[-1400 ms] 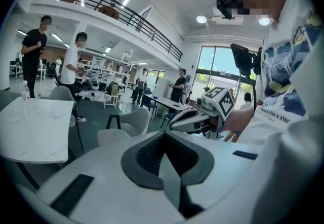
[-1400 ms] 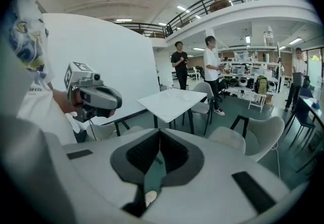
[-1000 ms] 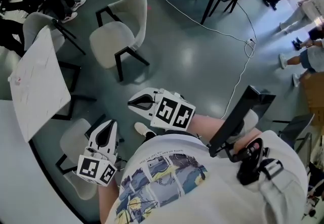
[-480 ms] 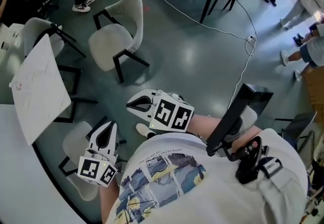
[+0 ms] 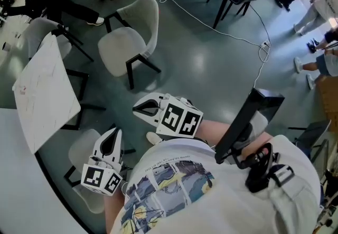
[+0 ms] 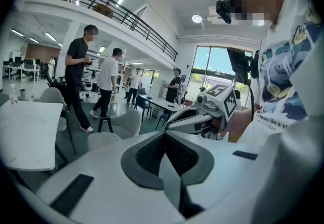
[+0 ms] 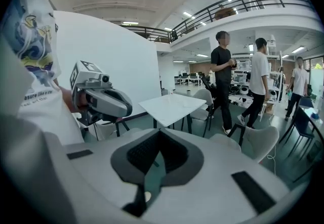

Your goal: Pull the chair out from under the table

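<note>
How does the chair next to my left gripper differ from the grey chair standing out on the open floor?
The near chair sits at the big white table's curved edge; the far chair stands alone on open floor. The near chair is partly hidden behind the left gripper; the far chair shows whole, seat and backrest. Both are pale grey with black legs.
</note>
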Motion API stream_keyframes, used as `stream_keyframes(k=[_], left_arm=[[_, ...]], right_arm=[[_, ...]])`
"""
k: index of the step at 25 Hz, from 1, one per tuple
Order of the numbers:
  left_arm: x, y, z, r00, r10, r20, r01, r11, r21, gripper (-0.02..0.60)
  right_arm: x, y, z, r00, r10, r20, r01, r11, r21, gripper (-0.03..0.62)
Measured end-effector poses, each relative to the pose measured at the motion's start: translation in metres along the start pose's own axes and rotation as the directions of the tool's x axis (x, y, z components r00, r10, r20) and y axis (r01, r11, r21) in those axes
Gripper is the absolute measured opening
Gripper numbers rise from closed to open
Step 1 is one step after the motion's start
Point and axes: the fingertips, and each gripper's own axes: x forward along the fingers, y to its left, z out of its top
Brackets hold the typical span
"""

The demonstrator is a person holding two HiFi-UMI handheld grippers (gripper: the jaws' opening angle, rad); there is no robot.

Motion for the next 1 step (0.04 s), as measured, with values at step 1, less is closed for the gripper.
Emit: stream_keyframes(k=[1], left_arm=[[-0.0027, 0.0046, 0.0020, 1.000, -0.001, -0.001, 0.001, 1.000, 0.001, 0.009]], right_arm=[[0.0041, -0.0004, 0.0040, 1.000, -0.001, 0.000, 0.001, 1.000, 0.000, 0.011]])
